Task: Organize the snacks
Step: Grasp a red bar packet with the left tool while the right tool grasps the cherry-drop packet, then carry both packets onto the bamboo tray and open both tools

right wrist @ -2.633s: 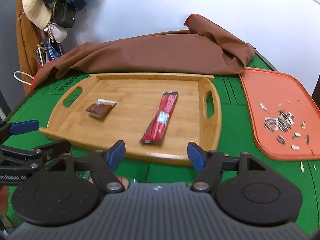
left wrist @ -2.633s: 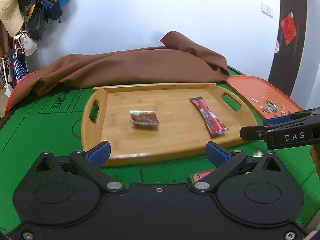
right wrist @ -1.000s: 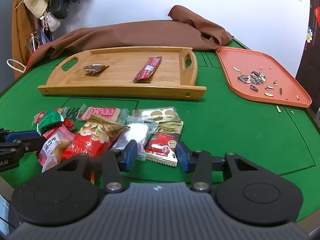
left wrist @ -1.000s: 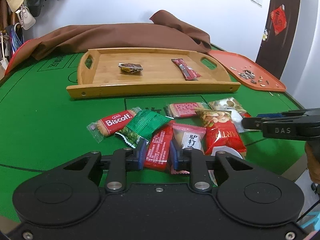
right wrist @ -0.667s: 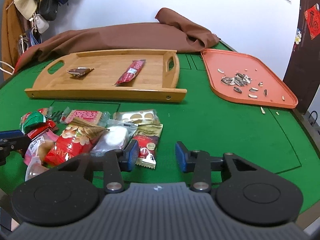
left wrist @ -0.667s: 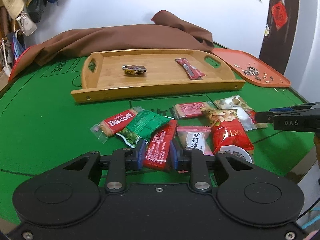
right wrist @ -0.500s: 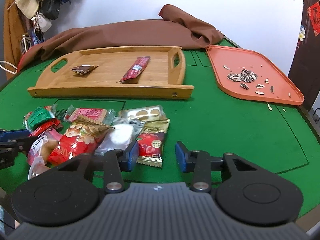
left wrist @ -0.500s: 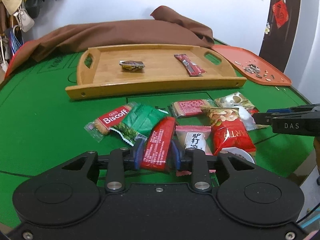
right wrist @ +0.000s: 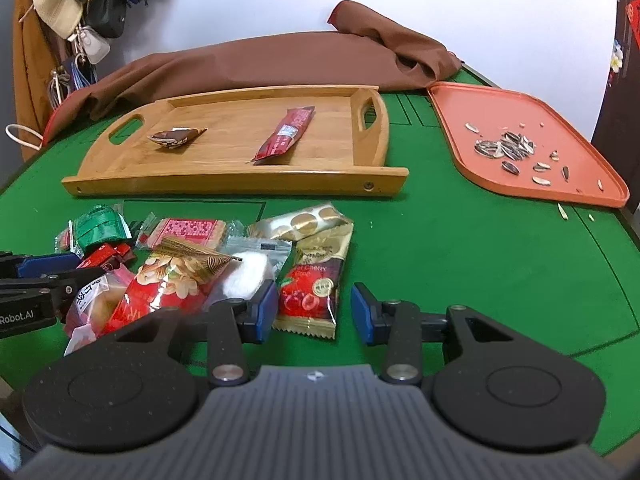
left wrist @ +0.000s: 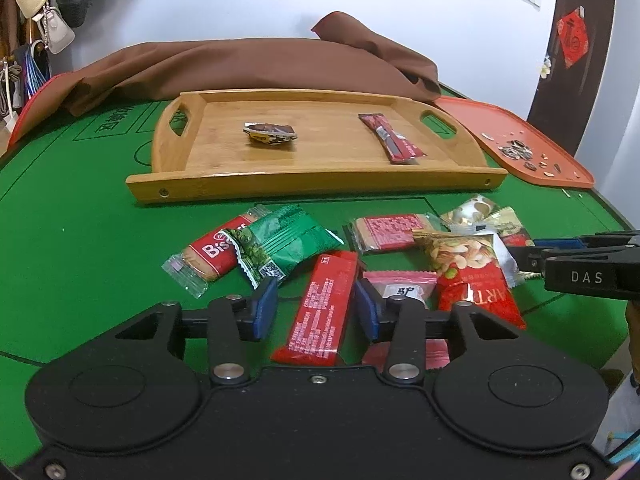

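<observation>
Two snacks sit on the bamboo handled tray (left wrist: 312, 184) in the upper middle of both views: a crumpled brown chocolate wrapper (left wrist: 270, 135) and a slim dark-red stick pack (left wrist: 392, 142); the rest of the pile is loose on the green felt table (left wrist: 80, 240) in the lower middle

My left gripper (left wrist: 316, 312) has its jaws part open with the flat red bar wrapper (left wrist: 322, 312) lying between the blue pads, neither pad pressing it, so nothing is held. My right gripper (right wrist: 314, 312) is also part open and holds nothing; the red cherry sachet (right wrist: 316, 284) lies under its left pad, green felt fills the gap

Risks, my guess: left pads could close flat on the red bar and skate off the slick film, or pinch the pink square packet (left wrist: 402, 290) tucked against the right pad along with it. The green foil packet (left wrist: 280, 244) overlaps the red Biscoff biscuit pack (left wrist: 204, 256), so a drag could shift both. Right gripper is off-centre, so it may catch only the sachet edge

Versus half a second back: left jaws have just been opening, bar between them, noticeably wider gap now; the tray looks much as it did; right jaws look about the same width
</observation>
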`<state>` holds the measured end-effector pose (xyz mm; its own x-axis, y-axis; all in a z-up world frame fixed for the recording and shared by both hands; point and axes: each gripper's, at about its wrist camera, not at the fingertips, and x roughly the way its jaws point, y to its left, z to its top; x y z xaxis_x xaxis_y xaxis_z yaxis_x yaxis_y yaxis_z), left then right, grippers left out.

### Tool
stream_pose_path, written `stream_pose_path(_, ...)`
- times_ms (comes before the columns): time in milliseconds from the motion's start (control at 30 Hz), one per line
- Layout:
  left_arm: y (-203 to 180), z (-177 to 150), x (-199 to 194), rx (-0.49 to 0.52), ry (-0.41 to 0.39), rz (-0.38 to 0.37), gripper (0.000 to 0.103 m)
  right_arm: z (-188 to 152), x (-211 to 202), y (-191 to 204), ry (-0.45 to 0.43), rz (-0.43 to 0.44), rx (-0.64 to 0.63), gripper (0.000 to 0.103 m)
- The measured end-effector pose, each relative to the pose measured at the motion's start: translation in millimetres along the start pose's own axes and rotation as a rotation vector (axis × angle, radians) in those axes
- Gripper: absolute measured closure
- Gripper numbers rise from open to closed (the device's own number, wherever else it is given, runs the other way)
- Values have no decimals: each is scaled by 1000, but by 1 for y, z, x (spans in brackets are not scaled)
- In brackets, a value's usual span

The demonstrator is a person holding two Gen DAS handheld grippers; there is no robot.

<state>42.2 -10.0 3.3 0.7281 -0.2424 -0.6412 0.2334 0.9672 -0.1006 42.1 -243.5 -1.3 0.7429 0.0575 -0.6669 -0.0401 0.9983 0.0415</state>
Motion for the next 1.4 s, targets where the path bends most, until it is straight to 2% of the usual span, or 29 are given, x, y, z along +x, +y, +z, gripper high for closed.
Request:
stream_pose_path(433, -10, -7, 2, 58, -37, 37, 62, 3, 12, 10, -22, -50, -47, 43)
stream_pose_path(633, -7, -6, -2, 14, -26, 7, 77, 3, 12, 10, -21, -50, -43, 43)
stream_pose_path(700, -6, -6, -2, -1, -27, 22, 80, 3, 12, 10, -24, -50, -39, 43)
stream_pose_path(733, -7, -6, -3, 2, -27, 33, 80, 3, 12, 9, -25, -52, -32, 49)
stream_pose_path(767, -7, -6, -3, 6, -26, 40, 80, 3, 11, 9, -25, -57, -27, 63)
stream_pose_path(900, -5, -2, -4, 4, -11, 36, 80, 6, 6, 2, 2, -38, 4, 68)
stream_pose_path(1033, -4, 3, -9, -7, -8, 31, 80, 9, 0, -7, 18, 1, 49, 69)
stream_pose_path(1267, -5, 16, -27, -19, -24, -52, 80, 18, -15, -15, -17, 15, 77, 69)
stream_pose_path(1400, 2, 24, -28, -83, 11, -153, 81, 25, -15, -22, -24, -5, 94, 69)
